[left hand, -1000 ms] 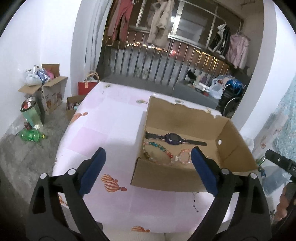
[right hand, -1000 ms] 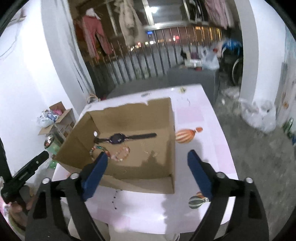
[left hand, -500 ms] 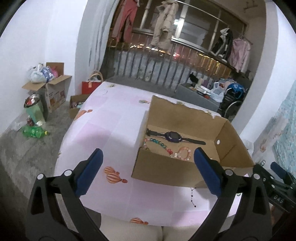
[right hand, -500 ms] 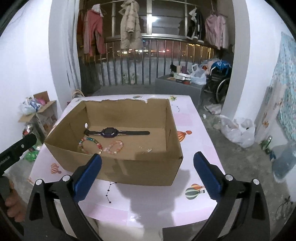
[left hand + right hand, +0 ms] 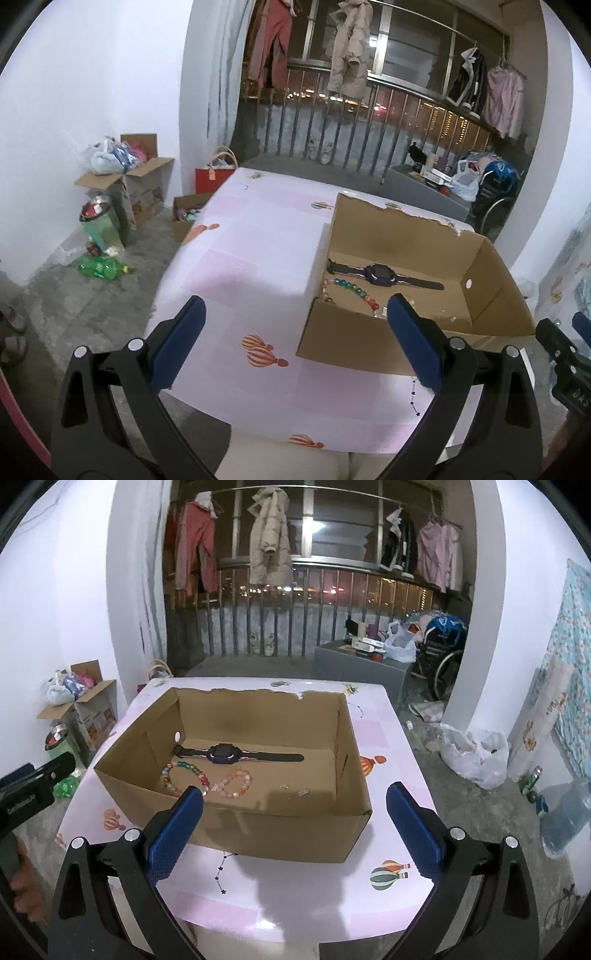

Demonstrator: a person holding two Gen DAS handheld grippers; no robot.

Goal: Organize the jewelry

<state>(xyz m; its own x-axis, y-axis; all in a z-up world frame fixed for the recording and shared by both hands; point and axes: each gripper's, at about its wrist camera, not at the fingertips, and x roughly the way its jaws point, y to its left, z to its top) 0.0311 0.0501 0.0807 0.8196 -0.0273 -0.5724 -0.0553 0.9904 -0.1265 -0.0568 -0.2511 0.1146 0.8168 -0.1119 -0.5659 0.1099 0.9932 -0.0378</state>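
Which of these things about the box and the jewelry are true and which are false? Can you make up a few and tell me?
1. The watch lies inside the cardboard box. True.
2. The pink bead bracelet lies on the tablecloth outside the box. False: it is in the box, beside the colorful bead bracelet.
3. The right hand-held gripper is open and holds nothing. True.
4. The box has a closed lid. False: its top is open.

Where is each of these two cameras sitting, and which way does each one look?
Left wrist: rides the left gripper, aimed down over the table at the cardboard box; own open fingers show.
Right wrist: rides the right gripper, facing the box squarely; open fingers and a hand show.
Shared: box, watch, bead bracelets.
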